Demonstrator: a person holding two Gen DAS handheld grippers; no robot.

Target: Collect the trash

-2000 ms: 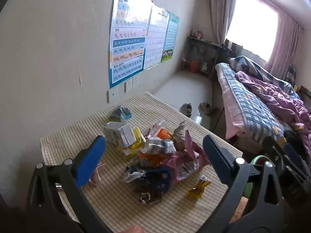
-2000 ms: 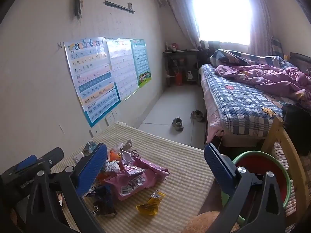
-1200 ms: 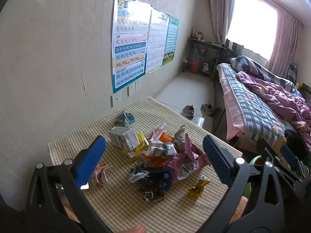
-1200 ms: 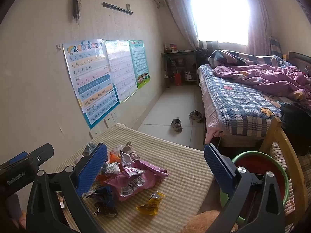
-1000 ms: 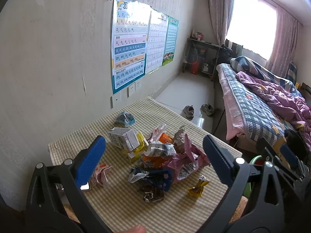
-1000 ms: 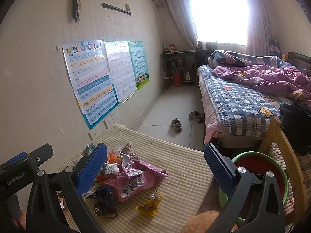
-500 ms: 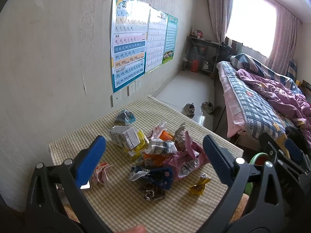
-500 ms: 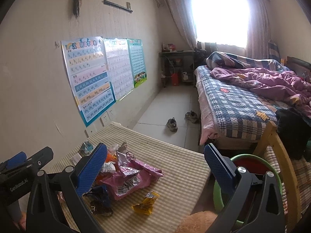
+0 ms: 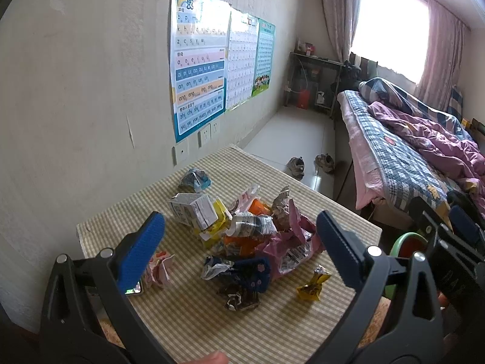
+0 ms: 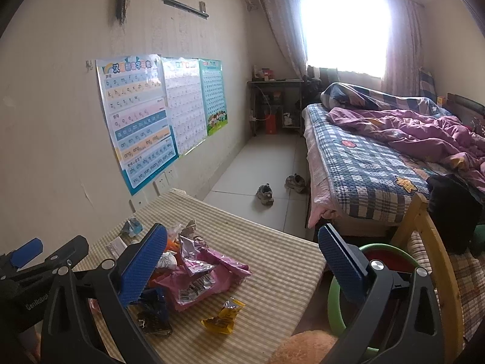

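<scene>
A pile of trash lies on a striped table (image 9: 194, 312): a white carton (image 9: 194, 210), a pink wrapper (image 9: 291, 242), a dark blue wrapper (image 9: 242, 271), a yellow candy wrapper (image 9: 313, 283) and a blue wrapper (image 9: 194, 180) apart at the back. In the right wrist view the pink wrapper (image 10: 197, 285) and the yellow wrapper (image 10: 224, 317) show too. My left gripper (image 9: 239, 245) is open and empty above the pile. My right gripper (image 10: 242, 261) is open and empty over the table's right part. A green-rimmed red bin (image 10: 391, 257) stands right of the table.
The table stands against a wall with posters (image 9: 200, 75). A bed with a plaid cover (image 10: 372, 163) is to the right. Two shoes (image 10: 265, 194) lie on the tiled floor. A wooden chair frame (image 10: 430, 242) stands by the bin.
Both grippers have drawn back and up a little, so more of the table and floor shows. The trash has not moved.
</scene>
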